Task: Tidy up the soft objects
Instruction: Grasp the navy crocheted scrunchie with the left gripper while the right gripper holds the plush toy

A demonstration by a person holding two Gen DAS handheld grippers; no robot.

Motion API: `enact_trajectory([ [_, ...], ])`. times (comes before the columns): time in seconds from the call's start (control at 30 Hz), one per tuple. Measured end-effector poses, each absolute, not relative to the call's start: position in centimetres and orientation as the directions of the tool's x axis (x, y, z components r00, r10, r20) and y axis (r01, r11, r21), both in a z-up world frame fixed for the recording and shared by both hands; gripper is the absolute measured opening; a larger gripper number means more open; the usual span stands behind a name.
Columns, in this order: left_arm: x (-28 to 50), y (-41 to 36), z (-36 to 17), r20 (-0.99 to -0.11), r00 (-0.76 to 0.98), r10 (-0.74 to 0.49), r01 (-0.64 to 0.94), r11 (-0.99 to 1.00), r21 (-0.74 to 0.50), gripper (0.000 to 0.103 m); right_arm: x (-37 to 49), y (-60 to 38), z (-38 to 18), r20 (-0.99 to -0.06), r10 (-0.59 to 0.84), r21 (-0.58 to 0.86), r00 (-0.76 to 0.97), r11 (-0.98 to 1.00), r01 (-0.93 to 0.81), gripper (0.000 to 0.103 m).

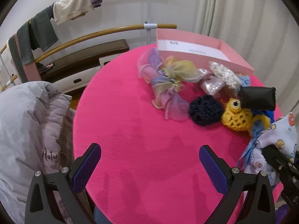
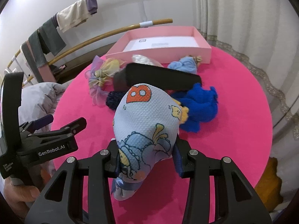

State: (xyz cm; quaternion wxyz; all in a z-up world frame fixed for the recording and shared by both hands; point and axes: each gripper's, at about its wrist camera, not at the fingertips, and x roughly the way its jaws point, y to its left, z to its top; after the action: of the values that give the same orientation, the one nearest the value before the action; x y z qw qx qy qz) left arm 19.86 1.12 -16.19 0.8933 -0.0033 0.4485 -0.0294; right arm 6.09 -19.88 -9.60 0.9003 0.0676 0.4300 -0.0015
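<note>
My right gripper (image 2: 146,155) is shut on a printed blue cloth pouch (image 2: 147,123) and holds it above the pink round table (image 2: 233,149). The pouch also shows at the right edge of the left wrist view (image 1: 280,136). My left gripper (image 1: 149,153) is open and empty over the table's near left part. Soft things lie in a pile at the far side: organza bags (image 1: 168,78), a dark crocheted piece (image 1: 205,112), a yellow crocheted toy (image 1: 237,115), a black pad (image 1: 258,98), a blue knit piece (image 2: 198,104), a light blue yarn piece (image 2: 184,65). A pink box (image 2: 162,43) stands open behind them.
A grey padded jacket (image 1: 28,121) lies off the table's left edge. A rail rack with hanging clothes (image 1: 43,31) stands behind left. Curtains (image 2: 243,9) hang at the right. The left gripper's body (image 2: 46,141) sits at the left of the right wrist view.
</note>
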Motion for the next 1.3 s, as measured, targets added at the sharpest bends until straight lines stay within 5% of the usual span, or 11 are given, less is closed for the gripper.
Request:
enact_trajectory([
  [0.13,20.0,-0.1,-16.2,-0.804,0.592,-0.055,0.076,0.997,-0.012,0.103,6.6,-21.1,-11.2,-0.779,0.089,0.169,0.621,0.983,0.072,0.047],
  [0.3,21.0,-1.4,-16.0,-0.804,0.592,-0.062,0.100,0.995,-0.004,0.103,6.4,-21.9,-11.0,-0.761,0.131,0.208,0.636,0.977,0.048,0.040],
  [0.67,25.8,-3.6,-17.2,-0.822,0.559,-0.110,0.087,0.994,-0.073,0.102,5.6,-24.3,-9.4,-0.746,0.088,0.184,0.660,0.980,0.078,0.040],
  [1.07,25.6,-1.6,-17.9,-0.822,0.537,-0.188,0.131,0.982,-0.138,0.044,5.8,-24.8,-9.6,-0.743,0.106,0.201,0.661,0.977,0.069,0.040],
  [1.3,22.8,0.9,-17.2,-0.819,0.542,-0.188,0.146,0.981,-0.129,0.047,5.8,-24.9,-9.9,-0.743,0.114,0.208,0.659,0.976,0.065,0.040],
])
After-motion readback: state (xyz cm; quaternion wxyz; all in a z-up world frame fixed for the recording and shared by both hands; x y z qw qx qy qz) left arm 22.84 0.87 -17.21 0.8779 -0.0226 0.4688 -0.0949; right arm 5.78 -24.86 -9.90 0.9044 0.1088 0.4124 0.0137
